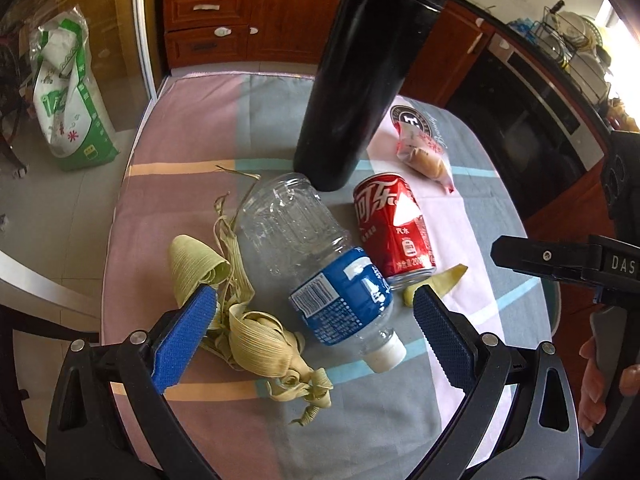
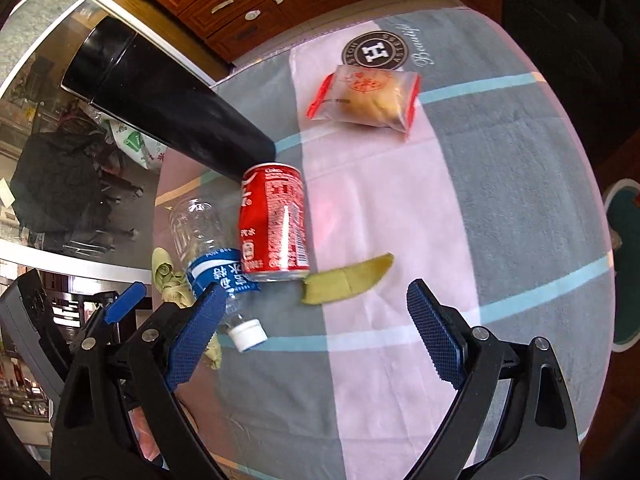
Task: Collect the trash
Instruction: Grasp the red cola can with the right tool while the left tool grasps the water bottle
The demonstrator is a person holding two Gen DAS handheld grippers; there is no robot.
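Tall black flask (image 1: 362, 76) upright on the table, lid on. Striped cloth (image 1: 192, 136) in pink, grey, pale blue and cream bands covers the table; round dark logo (image 2: 375, 51) printed at the far end. Wooden drawers (image 1: 208, 8) with white handles behind the table. Green and white sack (image 1: 70, 92) on the floor behind a glass panel, left. Black oven (image 1: 532, 128) on the right, dish rack (image 1: 572, 40) with plates above it. Teal mat (image 2: 624, 264) on the floor, far right.
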